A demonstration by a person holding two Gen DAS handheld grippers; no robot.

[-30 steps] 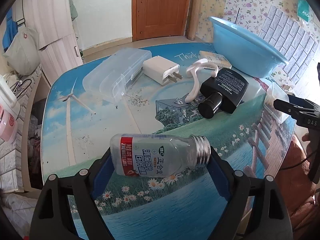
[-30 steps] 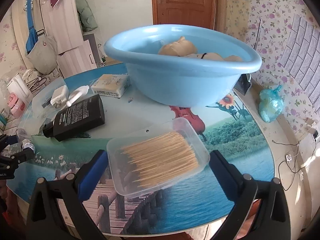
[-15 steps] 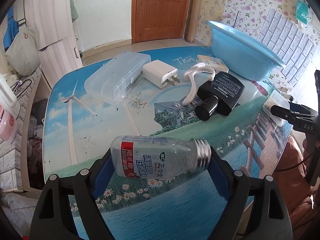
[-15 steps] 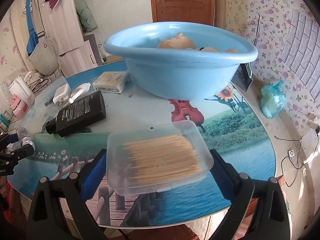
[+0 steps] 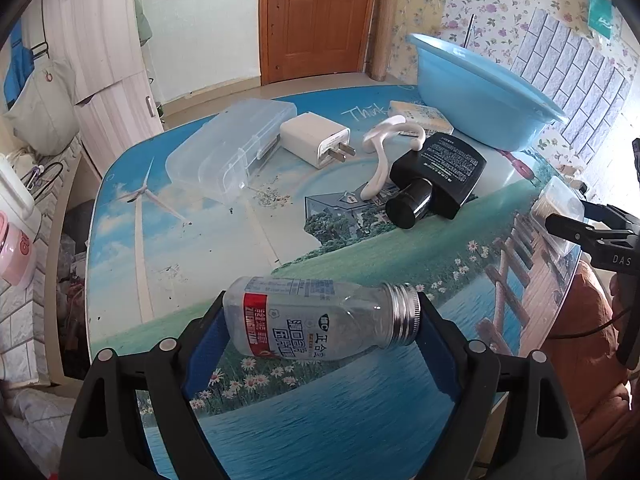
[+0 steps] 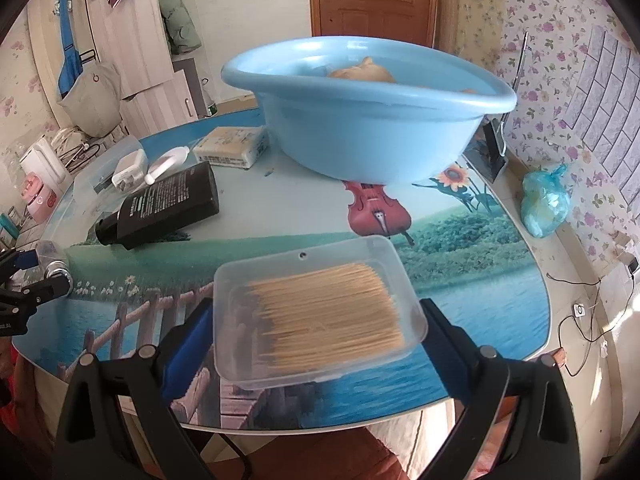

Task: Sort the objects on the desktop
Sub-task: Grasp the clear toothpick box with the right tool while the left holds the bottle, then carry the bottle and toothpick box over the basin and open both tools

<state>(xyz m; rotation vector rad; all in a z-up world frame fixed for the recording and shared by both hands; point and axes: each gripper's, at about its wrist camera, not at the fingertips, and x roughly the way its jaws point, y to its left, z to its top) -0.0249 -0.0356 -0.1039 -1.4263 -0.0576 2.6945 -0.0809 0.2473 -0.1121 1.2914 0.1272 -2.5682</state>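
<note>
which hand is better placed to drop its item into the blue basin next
Right. Its toothpick box sits directly facing the blue basin, while the left gripper's bottle is across the table from it.

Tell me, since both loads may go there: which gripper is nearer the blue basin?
Right. The right gripper, holding the toothpick box, faces the blue basin just ahead; the left gripper, holding the bottle, sits farther back.

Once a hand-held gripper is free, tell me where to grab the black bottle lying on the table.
Probably grip the black bottle across its round cap end, coming from above. It lies flat, its wide body looks harder to span, and the white curved handle lies close beside it.
</note>
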